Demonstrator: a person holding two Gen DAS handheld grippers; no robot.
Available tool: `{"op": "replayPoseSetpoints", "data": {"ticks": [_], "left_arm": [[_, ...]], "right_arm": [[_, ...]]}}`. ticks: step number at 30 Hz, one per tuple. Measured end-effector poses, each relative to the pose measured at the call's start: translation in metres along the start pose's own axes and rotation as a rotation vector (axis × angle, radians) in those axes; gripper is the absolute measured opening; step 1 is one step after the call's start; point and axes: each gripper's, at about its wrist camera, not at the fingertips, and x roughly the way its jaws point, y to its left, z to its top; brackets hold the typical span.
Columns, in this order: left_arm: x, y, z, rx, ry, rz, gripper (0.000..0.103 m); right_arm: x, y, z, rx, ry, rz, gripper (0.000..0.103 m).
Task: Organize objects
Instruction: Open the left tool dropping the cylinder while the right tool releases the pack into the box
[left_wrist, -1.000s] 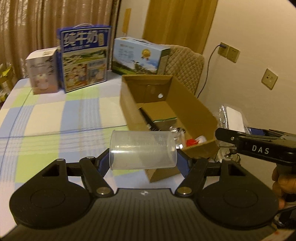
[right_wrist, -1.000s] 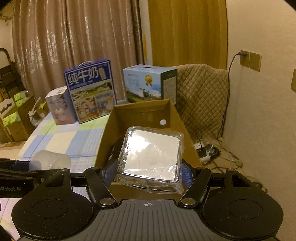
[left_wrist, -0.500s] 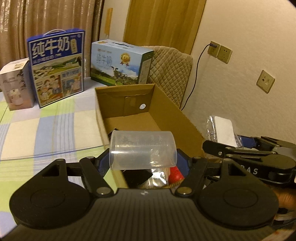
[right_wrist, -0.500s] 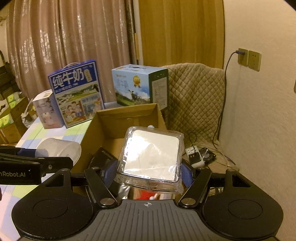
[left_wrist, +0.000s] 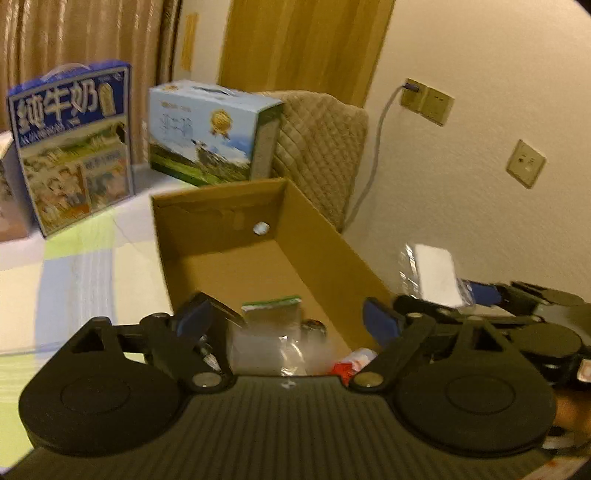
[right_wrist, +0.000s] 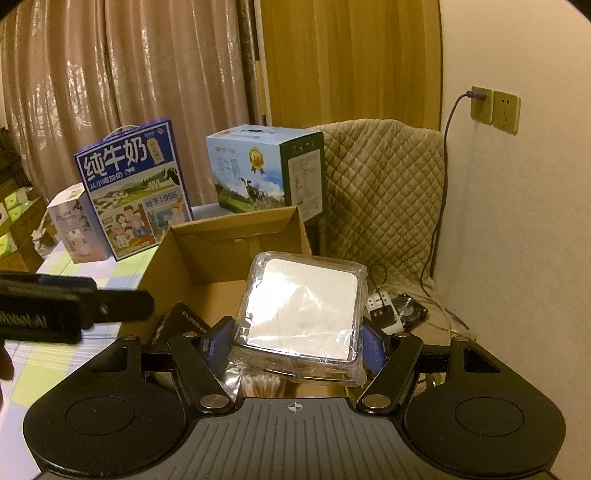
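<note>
My left gripper (left_wrist: 284, 315) hovers over the near end of the open cardboard box (left_wrist: 221, 225), and its jaws are opening, spread wide with nothing pressed between them. The clear plastic cup (left_wrist: 266, 350) shows as a blur below the fingers, inside the box. My right gripper (right_wrist: 295, 339) is shut on a white square pack in clear wrap (right_wrist: 303, 306), held above the box's near right corner. In the left wrist view the same pack (left_wrist: 436, 273) sits at the right. The left gripper (right_wrist: 92, 306) enters the right wrist view from the left.
The box holds a green-edged packet (left_wrist: 273, 312), a red-and-white item (left_wrist: 347, 363), a black item (right_wrist: 184, 317) and cotton swabs (right_wrist: 258, 386). Two milk cartons (right_wrist: 133, 192) (right_wrist: 258, 170) stand behind on the checked cloth (left_wrist: 74, 266). A quilted chair (right_wrist: 388, 192) and power strip (right_wrist: 380, 310) are at the right.
The left gripper moved right until it was over the box, its jaws spread, and the clear cup left them and dropped into the box. The right gripper shifted a little, still holding the pack.
</note>
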Motion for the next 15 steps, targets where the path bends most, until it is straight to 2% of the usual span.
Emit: {"op": "replayPoseSetpoints", "data": {"ticks": [7,15], "left_arm": [[-0.01,0.018,-0.006,-0.033,-0.01,0.039,0.086],[-0.024,0.033,-0.029,-0.084,0.006,0.056,0.086]], "right_arm": [[0.001,0.006,-0.002,0.001,0.007,0.019,0.067],[-0.004,0.02,-0.002,-0.015,0.011,0.044,0.067]]}}
